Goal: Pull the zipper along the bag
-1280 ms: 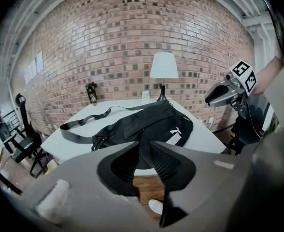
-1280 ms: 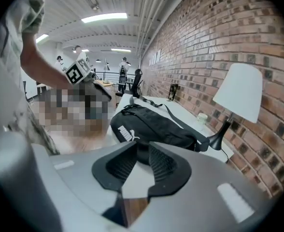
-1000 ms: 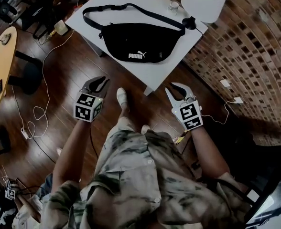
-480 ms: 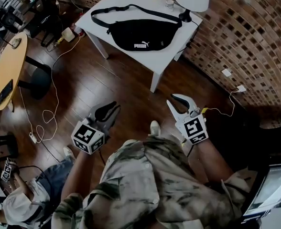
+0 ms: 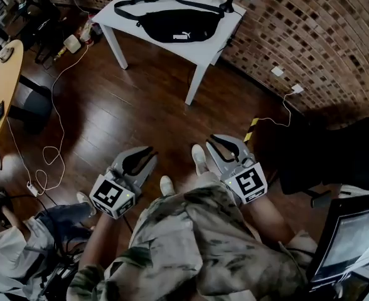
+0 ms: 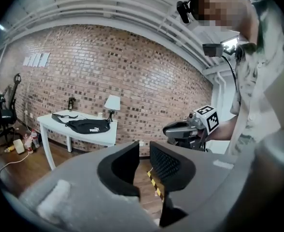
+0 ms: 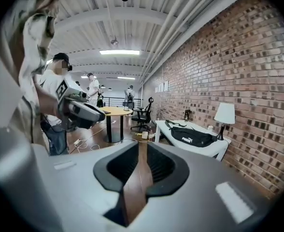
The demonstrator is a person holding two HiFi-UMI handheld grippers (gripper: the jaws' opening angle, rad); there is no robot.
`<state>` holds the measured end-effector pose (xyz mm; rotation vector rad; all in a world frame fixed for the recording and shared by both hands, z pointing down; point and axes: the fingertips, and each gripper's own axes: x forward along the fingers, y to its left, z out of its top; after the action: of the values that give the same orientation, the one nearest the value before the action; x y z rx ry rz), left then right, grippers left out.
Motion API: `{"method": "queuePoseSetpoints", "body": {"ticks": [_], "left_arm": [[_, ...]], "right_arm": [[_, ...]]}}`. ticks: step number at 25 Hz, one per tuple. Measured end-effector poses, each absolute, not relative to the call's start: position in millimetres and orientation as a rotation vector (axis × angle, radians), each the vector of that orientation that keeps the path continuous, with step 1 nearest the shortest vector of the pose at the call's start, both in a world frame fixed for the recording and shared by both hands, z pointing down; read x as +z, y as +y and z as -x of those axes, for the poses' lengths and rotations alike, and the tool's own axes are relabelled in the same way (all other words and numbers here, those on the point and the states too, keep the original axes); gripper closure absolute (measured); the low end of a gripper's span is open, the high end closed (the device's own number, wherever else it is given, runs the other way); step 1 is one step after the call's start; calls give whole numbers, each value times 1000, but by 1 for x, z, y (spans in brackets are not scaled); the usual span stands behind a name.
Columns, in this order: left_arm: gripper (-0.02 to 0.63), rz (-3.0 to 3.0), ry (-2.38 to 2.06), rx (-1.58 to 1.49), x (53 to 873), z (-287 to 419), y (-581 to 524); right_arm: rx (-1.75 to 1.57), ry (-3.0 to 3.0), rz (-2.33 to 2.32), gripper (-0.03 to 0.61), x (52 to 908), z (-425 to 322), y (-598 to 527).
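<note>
Both grippers are held low over the wooden floor (image 5: 140,105), well apart from the black waist bag (image 5: 175,25), which lies on the white table (image 5: 197,49) far ahead of their fingertips. The left gripper (image 5: 144,155) has its fingers spread and empty. The right gripper (image 5: 219,146) has its fingers parted by a narrower gap, with only floor showing through. Neither touches anything.
</note>
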<state>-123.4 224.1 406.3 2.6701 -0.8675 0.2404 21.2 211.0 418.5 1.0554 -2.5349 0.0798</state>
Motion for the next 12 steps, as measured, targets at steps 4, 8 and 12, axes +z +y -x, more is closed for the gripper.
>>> {"method": "queuePoseSetpoints", "body": {"ticks": [4, 8, 12], "left_arm": [[543, -2679, -814, 253, 411, 124, 264], [543, -2697, -788, 232, 401, 109, 286], [545, -2716, -768, 221, 381, 77, 309]], "right_arm": [[98, -2503, -1078, 518, 409, -21, 260], [92, -2498, -1114, 518, 399, -35, 289], [89, -2508, -1120, 518, 388, -55, 321]]}}
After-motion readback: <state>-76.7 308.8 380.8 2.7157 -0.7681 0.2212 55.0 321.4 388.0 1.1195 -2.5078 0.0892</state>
